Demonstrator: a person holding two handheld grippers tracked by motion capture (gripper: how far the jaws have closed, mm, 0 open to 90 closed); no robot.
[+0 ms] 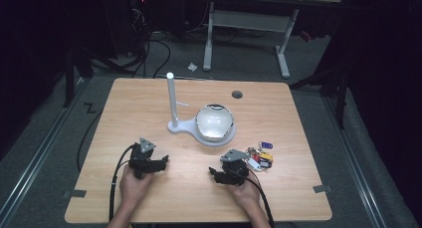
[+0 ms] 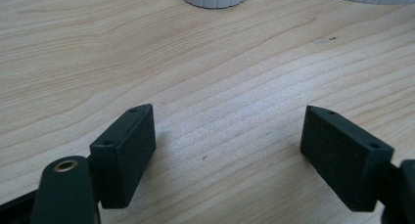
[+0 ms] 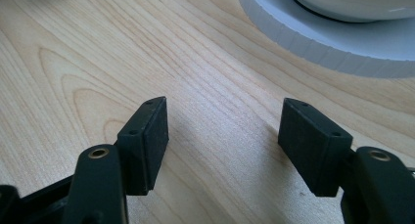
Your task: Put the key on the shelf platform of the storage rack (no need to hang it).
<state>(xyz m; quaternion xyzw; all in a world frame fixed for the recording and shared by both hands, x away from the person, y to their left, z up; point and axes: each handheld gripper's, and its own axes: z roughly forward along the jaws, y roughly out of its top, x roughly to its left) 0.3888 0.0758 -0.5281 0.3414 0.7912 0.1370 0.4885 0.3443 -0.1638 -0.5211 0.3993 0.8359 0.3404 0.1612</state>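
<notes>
A white stand (image 1: 175, 124) with an upright post (image 1: 171, 99) sits mid-table, and a shiny white bowl (image 1: 214, 121) rests on its round base. A bunch of keys with coloured tags (image 1: 261, 157) lies on the wood to the right of my right gripper. My left gripper (image 1: 161, 163) rests low at the front left, held by a hand, its jaws wide apart over bare wood (image 2: 227, 136). My right gripper (image 1: 215, 175) sits at the front centre-right, open too, with nothing between its jaws (image 3: 225, 136). The stand's base rim (image 3: 323, 48) lies just ahead of it.
The light wooden table (image 1: 149, 203) has a round cable hole (image 1: 237, 94) near its far edge. Two grey tape marks (image 1: 74, 193) sit near the front corners. Black cables trail from both grippers off the front edge. A white desk frame (image 1: 246, 34) stands on the floor beyond.
</notes>
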